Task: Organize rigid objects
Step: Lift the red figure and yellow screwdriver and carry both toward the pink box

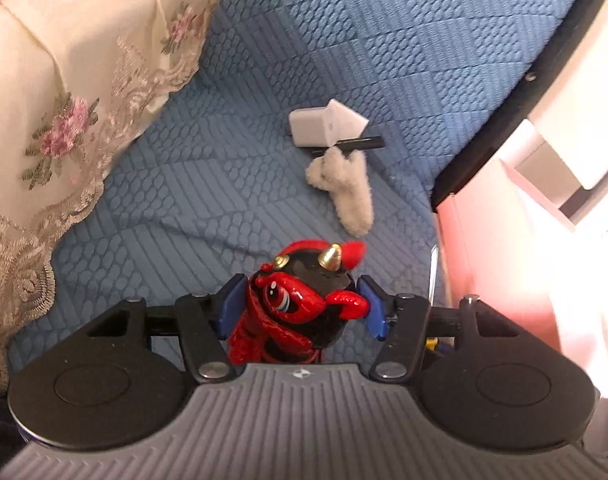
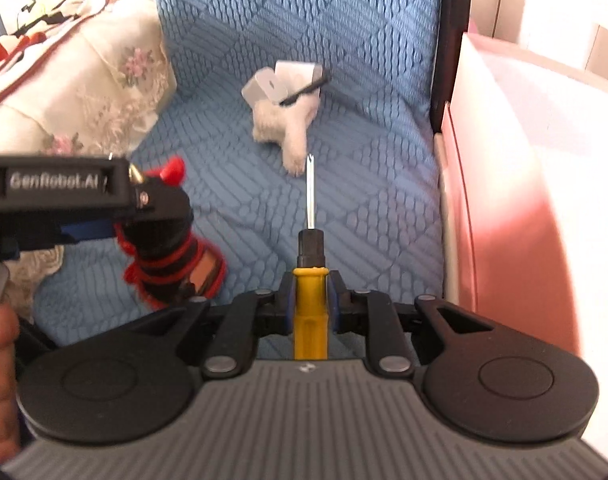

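My left gripper (image 1: 299, 304) is shut on a red and black horned figurine (image 1: 299, 300), held above the blue quilted seat (image 1: 223, 184). The figurine (image 2: 171, 240) and the left gripper (image 2: 103, 216) also show at the left of the right wrist view. My right gripper (image 2: 310, 292) is shut on the yellow handle of a screwdriver (image 2: 310, 304), its metal shaft pointing forward. A white box (image 1: 316, 126), a black pen (image 1: 360, 145) and a fluffy white toy (image 1: 346, 184) lie together farther on the seat; in the right wrist view they are the box (image 2: 279, 80), pen (image 2: 304, 90) and toy (image 2: 287, 128).
A cream floral lace cushion (image 1: 63, 100) lies at the left, also in the right wrist view (image 2: 83, 92). A pink container (image 2: 524, 184) stands right of the seat, beyond its dark edge (image 1: 544, 68).
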{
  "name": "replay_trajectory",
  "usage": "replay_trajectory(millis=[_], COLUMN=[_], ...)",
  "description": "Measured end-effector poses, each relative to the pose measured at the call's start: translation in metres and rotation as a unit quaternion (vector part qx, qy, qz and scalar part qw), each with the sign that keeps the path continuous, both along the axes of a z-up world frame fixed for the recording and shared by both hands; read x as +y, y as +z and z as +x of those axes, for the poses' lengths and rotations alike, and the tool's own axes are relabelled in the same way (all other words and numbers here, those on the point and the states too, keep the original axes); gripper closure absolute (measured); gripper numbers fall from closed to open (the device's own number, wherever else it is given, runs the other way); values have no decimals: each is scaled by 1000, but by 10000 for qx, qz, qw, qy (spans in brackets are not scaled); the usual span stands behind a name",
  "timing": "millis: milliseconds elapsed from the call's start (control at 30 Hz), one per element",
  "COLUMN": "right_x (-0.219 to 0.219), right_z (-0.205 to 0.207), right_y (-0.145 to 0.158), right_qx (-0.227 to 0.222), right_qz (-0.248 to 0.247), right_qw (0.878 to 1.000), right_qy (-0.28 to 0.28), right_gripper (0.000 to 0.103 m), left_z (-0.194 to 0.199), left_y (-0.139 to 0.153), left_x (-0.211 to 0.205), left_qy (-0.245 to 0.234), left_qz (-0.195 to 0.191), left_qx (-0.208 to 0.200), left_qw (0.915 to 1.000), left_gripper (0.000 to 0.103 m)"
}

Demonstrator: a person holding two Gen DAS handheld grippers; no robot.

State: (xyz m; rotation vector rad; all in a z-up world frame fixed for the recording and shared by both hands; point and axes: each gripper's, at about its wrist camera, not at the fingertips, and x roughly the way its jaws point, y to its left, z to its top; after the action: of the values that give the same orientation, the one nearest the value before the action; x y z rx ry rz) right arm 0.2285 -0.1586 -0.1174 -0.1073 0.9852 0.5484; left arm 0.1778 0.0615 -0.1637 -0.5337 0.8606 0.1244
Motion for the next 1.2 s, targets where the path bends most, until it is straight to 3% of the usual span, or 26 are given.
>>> replay_trajectory(millis=[533,800,1200], right_x=[-49,-85,-156], right_z=[0,6,30], right_y=[88,136,191], right_qx=[-562,-858,-1223], right_qz=[433,637,724], right_qw=[9970,9932,9870], right_qy=[-299,-458,-754], right_gripper=[84,84,84], left_z=[-21,-10,14], left_y=[81,130,197], left_x=[-33,-80,-148], left_qy=[-491,-847,-1088], left_qz=[11,170,111], left_qx=[-729,-1094,-1464], left_qw=[9961,9902,9832], left_gripper=[38,38,38])
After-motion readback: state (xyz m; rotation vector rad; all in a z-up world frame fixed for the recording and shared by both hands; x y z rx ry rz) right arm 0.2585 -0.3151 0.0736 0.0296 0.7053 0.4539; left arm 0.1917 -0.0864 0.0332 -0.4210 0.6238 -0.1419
